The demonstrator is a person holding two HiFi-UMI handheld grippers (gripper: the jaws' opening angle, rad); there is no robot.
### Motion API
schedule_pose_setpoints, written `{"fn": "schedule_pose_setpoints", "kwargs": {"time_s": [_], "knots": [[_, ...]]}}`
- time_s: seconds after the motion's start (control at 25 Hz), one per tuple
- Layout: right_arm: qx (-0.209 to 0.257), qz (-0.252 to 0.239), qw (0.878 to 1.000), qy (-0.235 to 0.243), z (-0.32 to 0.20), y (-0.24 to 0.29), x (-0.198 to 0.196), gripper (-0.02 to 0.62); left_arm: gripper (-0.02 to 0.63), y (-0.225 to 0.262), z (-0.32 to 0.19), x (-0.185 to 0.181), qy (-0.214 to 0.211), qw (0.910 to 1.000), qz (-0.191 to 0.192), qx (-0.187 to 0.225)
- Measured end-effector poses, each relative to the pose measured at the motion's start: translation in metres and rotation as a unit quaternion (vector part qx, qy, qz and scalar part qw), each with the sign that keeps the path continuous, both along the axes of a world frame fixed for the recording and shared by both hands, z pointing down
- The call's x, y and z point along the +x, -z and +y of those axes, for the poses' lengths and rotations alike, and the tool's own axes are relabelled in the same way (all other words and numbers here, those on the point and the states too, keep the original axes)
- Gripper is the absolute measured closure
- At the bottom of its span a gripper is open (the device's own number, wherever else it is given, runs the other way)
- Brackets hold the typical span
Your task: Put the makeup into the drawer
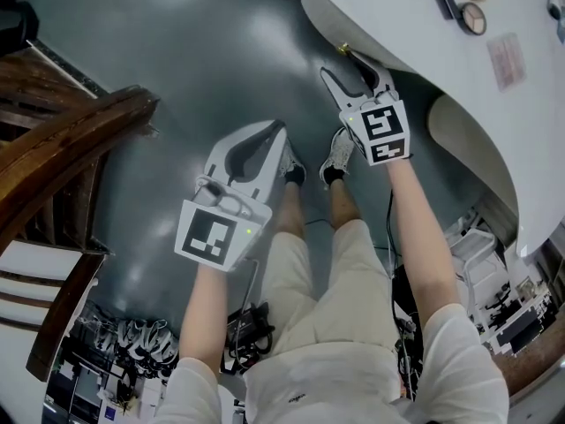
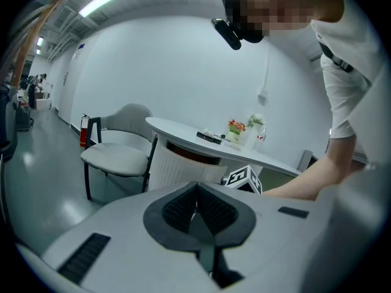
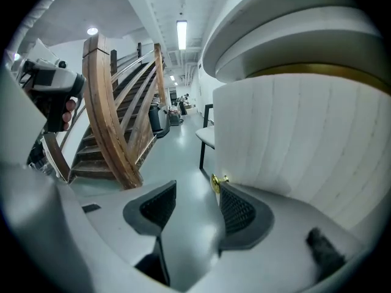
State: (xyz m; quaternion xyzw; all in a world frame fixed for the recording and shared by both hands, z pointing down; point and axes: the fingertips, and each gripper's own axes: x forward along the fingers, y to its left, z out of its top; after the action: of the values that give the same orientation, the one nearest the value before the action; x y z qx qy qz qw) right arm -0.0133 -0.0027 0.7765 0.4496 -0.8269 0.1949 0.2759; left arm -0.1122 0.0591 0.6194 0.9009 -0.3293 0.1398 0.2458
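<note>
Grey floor (image 1: 221, 69); right gripper (image 3: 197, 188) fingers (image 3: 237, 211) apart, by knob (image 3: 217, 182).

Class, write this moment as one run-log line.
left gripper: shut, empty | right gripper: open, tips at drawer knob

Closed ribbed white drawer (image 3: 287, 133), gold knob (image 3: 217, 182)

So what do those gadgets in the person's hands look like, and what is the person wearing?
The left claw and right claw are smooth, white, pointed two-finger shells lined with dark ribbed pads. Each carries a cube printed with black-and-white square markers. The person wears a white short-sleeved shirt, pale shorts and grey sneakers.
</note>
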Motion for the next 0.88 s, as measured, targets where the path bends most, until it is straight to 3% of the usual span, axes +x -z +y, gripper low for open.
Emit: {"fn": "schedule_pose_setpoints", "kwargs": {"time_s": [0.88], "knots": [[-0.035, -0.013, 0.999, -0.024, 0.08, 0.004, -0.084, 0.371, 0.595, 0.018, -0.015, -0.04, 0.019, 0.9996, -0.011, 0.019]]}}
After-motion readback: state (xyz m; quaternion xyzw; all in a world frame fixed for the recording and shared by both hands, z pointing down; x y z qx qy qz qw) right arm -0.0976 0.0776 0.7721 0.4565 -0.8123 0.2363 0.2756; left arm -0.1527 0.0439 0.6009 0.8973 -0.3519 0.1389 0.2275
